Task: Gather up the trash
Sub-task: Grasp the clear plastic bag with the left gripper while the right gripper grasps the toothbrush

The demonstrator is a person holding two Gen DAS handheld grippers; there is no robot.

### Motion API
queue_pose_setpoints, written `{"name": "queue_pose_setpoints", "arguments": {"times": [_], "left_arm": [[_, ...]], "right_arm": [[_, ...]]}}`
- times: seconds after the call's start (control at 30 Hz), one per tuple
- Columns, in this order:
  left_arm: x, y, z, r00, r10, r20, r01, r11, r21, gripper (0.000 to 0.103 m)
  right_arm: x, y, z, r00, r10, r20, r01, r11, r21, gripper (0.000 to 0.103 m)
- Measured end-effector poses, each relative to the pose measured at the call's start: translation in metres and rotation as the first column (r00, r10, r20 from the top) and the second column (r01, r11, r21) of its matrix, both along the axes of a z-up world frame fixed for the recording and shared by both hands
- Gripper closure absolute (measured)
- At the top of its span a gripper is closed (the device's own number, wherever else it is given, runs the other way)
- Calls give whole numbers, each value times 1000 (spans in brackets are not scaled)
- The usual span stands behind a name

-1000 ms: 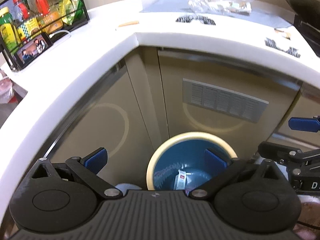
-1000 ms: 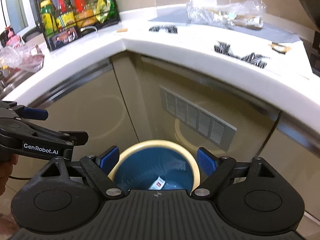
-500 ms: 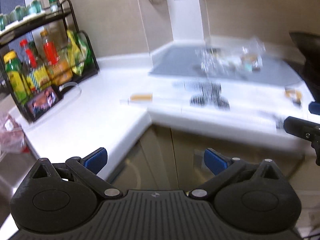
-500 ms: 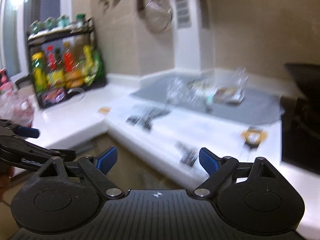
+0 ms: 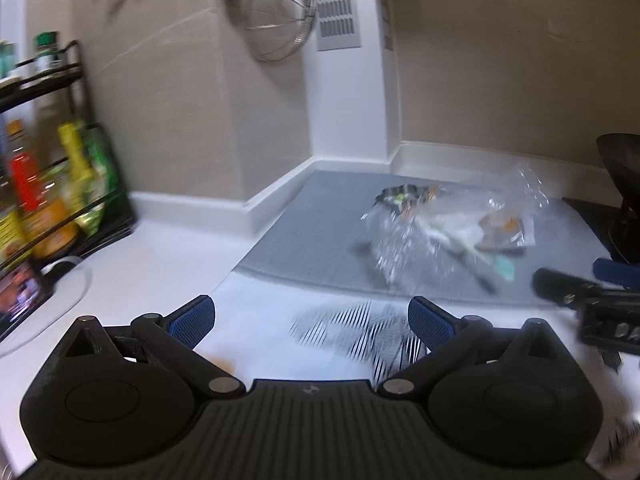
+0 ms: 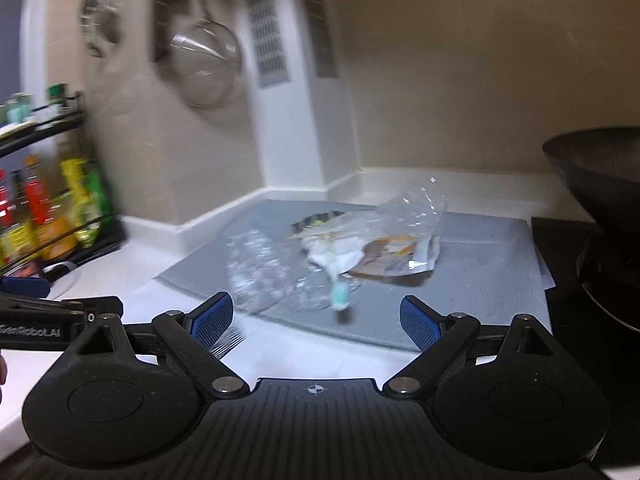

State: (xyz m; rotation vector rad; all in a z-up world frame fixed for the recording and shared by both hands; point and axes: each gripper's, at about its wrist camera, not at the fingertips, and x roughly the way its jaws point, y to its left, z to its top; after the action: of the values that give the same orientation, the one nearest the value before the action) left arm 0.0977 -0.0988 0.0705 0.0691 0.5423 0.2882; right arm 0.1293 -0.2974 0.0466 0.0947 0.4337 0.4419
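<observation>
A pile of clear plastic wrappers and packets [image 5: 448,236] lies on a grey mat [image 5: 320,232] at the back of the white counter; it also shows in the right wrist view [image 6: 344,244]. A black striped scrap [image 5: 352,330] lies on the counter between my left gripper's fingers. My left gripper [image 5: 310,318] is open and empty above the counter. My right gripper [image 6: 316,316] is open and empty, just short of the pile. The right gripper shows at the right edge of the left wrist view [image 5: 592,292].
A black rack of bottles and packets [image 5: 48,200] stands at the left. A wire strainer [image 5: 280,20] hangs on the wall. A dark wok [image 6: 600,184] sits on the stove at the right. The grey mat shows in the right wrist view [image 6: 480,280].
Both grippers have risen from over the bin below the counter to counter height and moved toward the wrapper pile. The bin has left both views.
</observation>
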Motion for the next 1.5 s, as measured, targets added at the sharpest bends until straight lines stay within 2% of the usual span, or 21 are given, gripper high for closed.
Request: {"name": "queue_pose_setpoints", "arguments": {"times": [0.4, 0.43, 0.47, 0.53, 0.57, 0.6, 0.63, 0.7, 0.87, 1.0, 1.03, 1.07, 1.13, 1.17, 1.2, 1.3, 1.33, 1.37, 1.4, 1.43, 1.5], "left_arm": [[120, 16, -35, 992, -51, -115, 30, 985, -171, 0], [127, 17, -39, 990, -57, -127, 32, 981, -191, 0], [133, 17, -42, 989, -60, -136, 31, 977, -209, 0], [143, 15, -47, 986, -73, -150, 36, 971, -235, 1], [146, 13, -48, 987, -73, -145, 38, 972, -231, 2], [148, 8, -48, 988, -70, -137, 39, 976, -213, 15], [151, 5, -49, 987, -66, -143, 37, 980, -197, 47], [157, 5, -52, 979, -75, -187, 32, 974, -225, 87], [136, 24, -46, 986, -38, -161, 3, 977, -211, 96], [112, 44, -34, 984, -48, -170, 19, 985, -170, 95], [109, 45, -34, 983, -55, -174, 28, 988, -153, 94], [108, 46, -34, 983, -52, -177, 28, 990, -136, 84], [109, 43, -34, 982, -45, -185, 24, 993, -115, 43], [109, 42, -34, 983, -39, -178, 18, 993, -117, 15], [110, 40, -34, 987, -32, -157, 13, 993, -118, 5], [124, 34, -35, 989, -21, -149, 4, 993, -115, 5], [130, 32, -36, 988, -10, -157, -8, 993, -115, 15], [136, 31, -38, 985, -8, -175, -12, 994, -111, 32], [142, 30, -40, 977, -14, -213, -9, 994, -107, 83], [145, 30, -42, 969, -13, -247, -17, 993, -118, 101], [137, 35, -40, 977, 5, -215, -34, 991, -130, 101]], "right_arm": [[103, 32, -39, 982, -54, -182, 56, 998, 7, 17], [106, 32, -42, 980, -47, -194, 51, 999, 18, 27], [108, 32, -44, 979, -33, -203, 39, 999, 21, 52], [107, 31, -46, 975, -52, -216, 53, 999, 2, 83], [104, 29, -47, 977, -55, -207, 57, 998, 3, 84], [99, 26, -47, 978, -52, -201, 56, 998, 16, 84], [93, 23, -46, 980, -52, -194, 58, 998, 25, 84], [81, 16, -45, 981, -51, -185, 57, 998, 26, 84], [50, 1, -48, 972, 15, -234, -12, 1000, 12, 85], [29, 1, -46, 978, 40, -203, -53, 997, -60, 84], [29, 3, -46, 980, 49, -193, -64, 996, -70, 76], [31, 5, -45, 982, 49, -183, -63, 995, -72, 60], [38, 12, -42, 987, 33, -154, -46, 996, -80, 38], [43, 17, -40, 989, 32, -142, -46, 995, -91, 34], [50, 23, -39, 991, 28, -131, -41, 994, -103, 34], [75, 40, -42, 988, 20, -151, -40, 991, -127, 35], [83, 45, -45, 982, 26, -184, -50, 991, -127, 39], [84, 47, -46, 985, 32, -168, -55, 989, -135, 55], [85, 50, -46, 986, 32, -165, -58, 986, -156, 70], [85, 50, -45, 986, 17, -167, -45, 984, -170, 88], [82, 42, -43, 982, 26, -190, -49, 992, -117, 89]]}}
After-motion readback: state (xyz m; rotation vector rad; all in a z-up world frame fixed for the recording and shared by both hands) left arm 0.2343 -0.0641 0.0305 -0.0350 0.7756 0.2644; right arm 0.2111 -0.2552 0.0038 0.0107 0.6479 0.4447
